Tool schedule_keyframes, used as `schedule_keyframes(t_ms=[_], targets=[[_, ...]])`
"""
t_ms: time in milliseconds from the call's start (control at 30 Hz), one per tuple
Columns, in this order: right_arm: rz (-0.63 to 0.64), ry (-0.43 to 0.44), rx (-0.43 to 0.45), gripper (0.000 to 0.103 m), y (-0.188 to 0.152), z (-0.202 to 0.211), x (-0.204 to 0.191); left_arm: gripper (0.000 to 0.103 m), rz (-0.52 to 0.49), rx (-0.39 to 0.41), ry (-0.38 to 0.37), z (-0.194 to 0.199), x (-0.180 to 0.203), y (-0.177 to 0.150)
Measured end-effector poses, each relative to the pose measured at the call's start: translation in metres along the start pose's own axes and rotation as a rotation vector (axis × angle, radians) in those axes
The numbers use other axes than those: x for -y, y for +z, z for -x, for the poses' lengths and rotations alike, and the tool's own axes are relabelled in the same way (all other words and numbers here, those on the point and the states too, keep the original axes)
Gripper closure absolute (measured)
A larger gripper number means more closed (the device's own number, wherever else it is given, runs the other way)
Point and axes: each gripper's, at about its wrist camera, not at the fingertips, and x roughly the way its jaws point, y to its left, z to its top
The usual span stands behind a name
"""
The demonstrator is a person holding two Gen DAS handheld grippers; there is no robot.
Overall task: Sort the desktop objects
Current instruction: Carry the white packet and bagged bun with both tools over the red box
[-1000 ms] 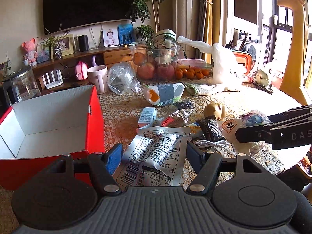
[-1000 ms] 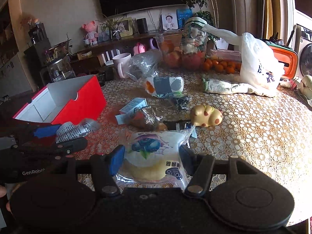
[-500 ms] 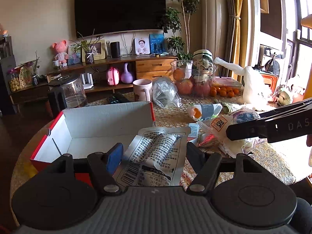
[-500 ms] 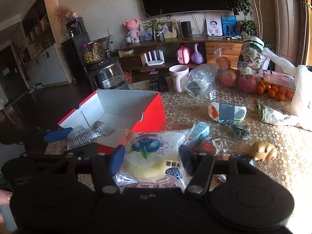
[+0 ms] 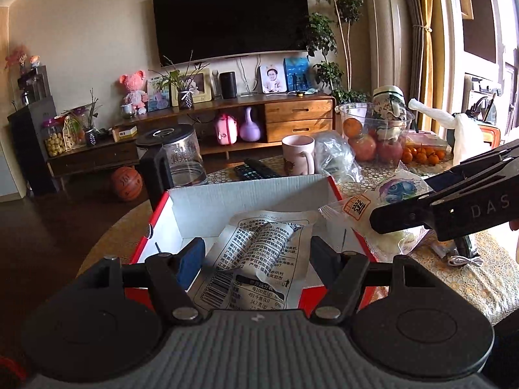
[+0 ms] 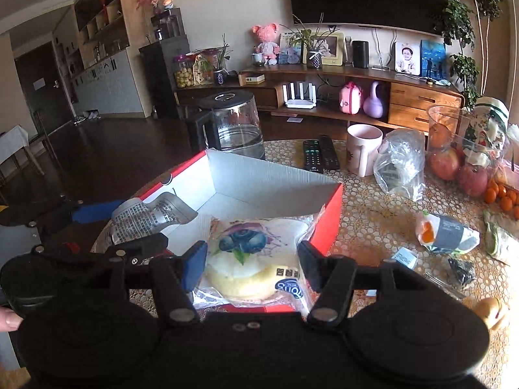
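Note:
My left gripper (image 5: 256, 253) is shut on a silver snack packet (image 5: 259, 256) and holds it over the near edge of the open red box (image 5: 240, 201) with a white inside. My right gripper (image 6: 251, 262) is shut on a blueberry bread bag (image 6: 256, 256) and holds it over the box's (image 6: 266, 181) near right corner. The right gripper shows in the left wrist view (image 5: 454, 207), with the bread bag (image 5: 395, 194) at the box's right side. The left gripper and silver packet (image 6: 146, 214) show at the left of the right wrist view.
Behind the box stand a glass kettle (image 6: 233, 126), two remotes (image 6: 319, 155), a pink mug (image 6: 363, 149), a clear plastic bag (image 6: 399, 162) and a fruit bowl (image 6: 460, 152). Small packets (image 6: 447, 233) and a yellow toy (image 6: 489, 308) lie on the lace tablecloth at the right.
Both grippers have swung left from the cluttered table to the red box, each still holding its packet. The box now lies directly under both packets.

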Motion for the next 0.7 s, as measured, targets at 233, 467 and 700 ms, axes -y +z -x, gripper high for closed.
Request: schedule_keyframes(t_ms=[233, 467, 700], targets=[[0.031, -0.008, -0.034, 0.043, 0.009, -0.045, -0.006, 0.033, 0.008, -0.051, 0.019, -0.042, -0.026, 0.003], [0.066, 0.001, -0.091, 0.043, 0.013, -0.091, -0.004, 0.033, -0.042, -0.078, 0.066, -0.084, -0.031, 0.001], [0.14, -0.011, -0.188, 0.043, 0.017, -0.126, -0.008, 0.033, -0.072, -0.133, 0.072, -0.122, -0.036, 0.002]])
